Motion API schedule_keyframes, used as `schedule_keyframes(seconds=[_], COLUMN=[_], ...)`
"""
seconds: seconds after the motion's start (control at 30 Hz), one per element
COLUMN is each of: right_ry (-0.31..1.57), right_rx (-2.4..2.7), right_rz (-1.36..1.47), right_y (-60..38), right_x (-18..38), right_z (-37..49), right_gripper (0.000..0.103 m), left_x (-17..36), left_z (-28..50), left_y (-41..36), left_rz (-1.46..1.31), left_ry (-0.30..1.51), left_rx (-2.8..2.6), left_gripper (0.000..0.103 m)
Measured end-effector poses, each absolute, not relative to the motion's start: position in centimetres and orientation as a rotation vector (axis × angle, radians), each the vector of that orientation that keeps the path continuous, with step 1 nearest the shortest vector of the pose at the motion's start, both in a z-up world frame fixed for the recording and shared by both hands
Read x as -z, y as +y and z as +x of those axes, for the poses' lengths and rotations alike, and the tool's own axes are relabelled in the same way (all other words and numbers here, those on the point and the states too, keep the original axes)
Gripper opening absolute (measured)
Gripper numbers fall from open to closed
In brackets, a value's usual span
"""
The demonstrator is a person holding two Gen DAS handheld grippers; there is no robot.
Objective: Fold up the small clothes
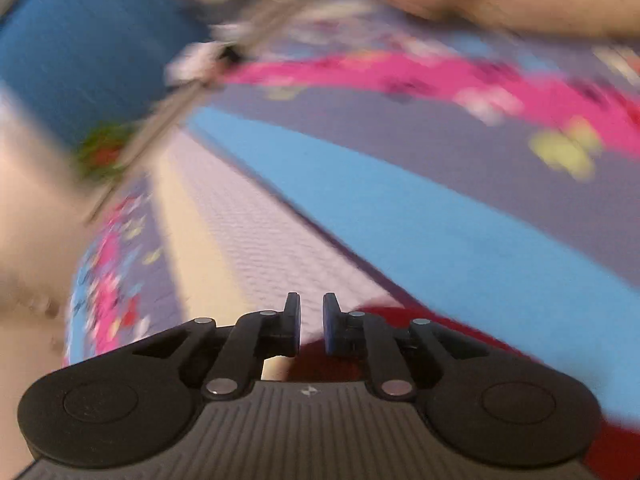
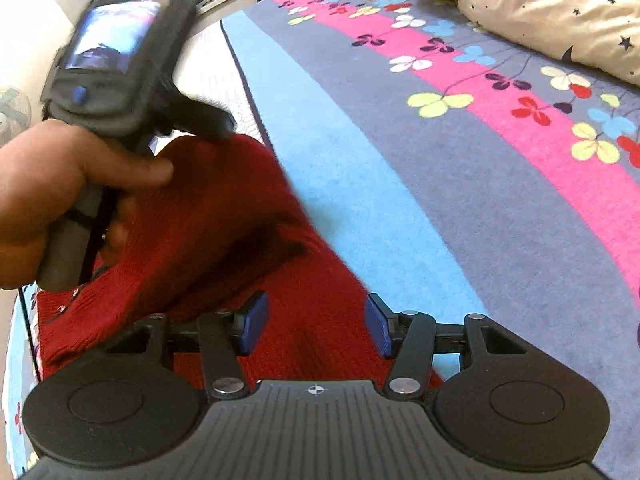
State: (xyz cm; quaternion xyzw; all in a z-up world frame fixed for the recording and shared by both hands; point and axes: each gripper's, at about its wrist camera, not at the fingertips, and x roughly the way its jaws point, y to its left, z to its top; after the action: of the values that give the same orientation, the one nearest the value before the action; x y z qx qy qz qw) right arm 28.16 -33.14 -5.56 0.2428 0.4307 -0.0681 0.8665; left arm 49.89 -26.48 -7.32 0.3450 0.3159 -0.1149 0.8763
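A dark red knitted garment [image 2: 224,240] lies on a bed with a striped floral bedspread [image 2: 460,184]. My right gripper [image 2: 316,326] is open, its blue pads just above the near part of the garment. My left gripper [image 1: 311,324] shows in its own blurred view with its pads nearly together and a narrow gap between them; a strip of the red garment [image 1: 400,316] lies just beyond and below them. In the right wrist view the left gripper's body [image 2: 120,76], held in a hand [image 2: 60,184], sits over the garment's far end, its tips hidden in blur.
A cream blanket with dark stars [image 2: 560,12] is bunched at the far right of the bed. A white textured mattress edge [image 1: 256,232] runs along the bed's left side. A blue wall or panel [image 1: 80,40] stands beyond it.
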Motion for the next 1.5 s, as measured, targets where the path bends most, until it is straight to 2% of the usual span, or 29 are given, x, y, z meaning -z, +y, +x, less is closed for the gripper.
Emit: schedule_keyframes(seconds=[0.1,0.17,0.37,0.57,0.67,0.73,0.77,0.83,0.9,0.97,1.03,1.07,1.1,1.23,1.33,1.5], right_ry=[0.893,0.891,0.878,0.842,0.832,0.826,0.822,0.816,0.81,0.81,0.811,0.809,0.804,0.754,0.683,0.609], right_rx=[0.142,0.142,0.196,0.327,0.388,0.409,0.415,0.42,0.419,0.415,0.41,0.406,0.4,0.323,0.254,0.114], right_rz=[0.501,0.501,0.526,0.585,0.634,0.661,0.672,0.681,0.68,0.68,0.685,0.686,0.685,0.657,0.552,0.342], right_y=[-33.0,-33.1,-33.5,-35.4,-36.4,-36.9,-37.2,-37.3,-37.4,-37.4,-37.4,-37.4,-37.3,-36.8,-35.4,-32.0], right_x=[5.2,5.2,5.2,5.3,5.7,5.9,5.9,5.9,6.0,6.1,6.2,6.1,6.1,5.4,4.0,1.5], right_z=[28.2,28.2,27.9,27.3,26.8,26.5,26.4,26.2,26.3,26.4,26.4,26.3,26.2,25.4,23.9,19.7], right_gripper=[0.055,0.055,0.055,0.055,0.055,0.055,0.055,0.055,0.055,0.055,0.055,0.055,0.055,0.055,0.056,0.056], left_x=[6.3,5.2,1.8,4.3,10.8,11.0,10.3,8.9,7.9,8.6,10.5,12.0,12.7,8.9,4.5,1.9], left_z=[53.2,53.2,47.9,42.0,40.3,37.6,37.3,38.4,38.9,39.4,39.9,40.2,39.6,36.5,30.8,18.8], left_y=[-22.3,-20.5,-16.4,-14.9,-17.8,-19.2,-19.0,-16.2,-12.8,-9.0,-5.5,-3.9,-2.5,0.4,4.9,10.3], left_rz=[0.457,0.428,0.213,-0.048,0.105,0.311,0.3,0.102,0.006,-0.011,0.019,0.066,0.095,0.275,0.102,-0.024], left_ry=[0.769,0.708,0.571,0.623,0.899,0.766,0.76,0.754,0.682,0.668,0.734,0.798,0.79,0.768,0.698,0.674], left_rx=[0.105,0.021,0.247,0.45,0.544,0.559,0.559,0.508,0.369,0.188,0.036,-0.02,0.025,-0.072,-0.054,-0.041], left_gripper=[0.014,0.014,0.014,0.014,0.013,0.013,0.014,0.015,0.015,0.015,0.016,0.02,0.02,0.031,0.056,0.058])
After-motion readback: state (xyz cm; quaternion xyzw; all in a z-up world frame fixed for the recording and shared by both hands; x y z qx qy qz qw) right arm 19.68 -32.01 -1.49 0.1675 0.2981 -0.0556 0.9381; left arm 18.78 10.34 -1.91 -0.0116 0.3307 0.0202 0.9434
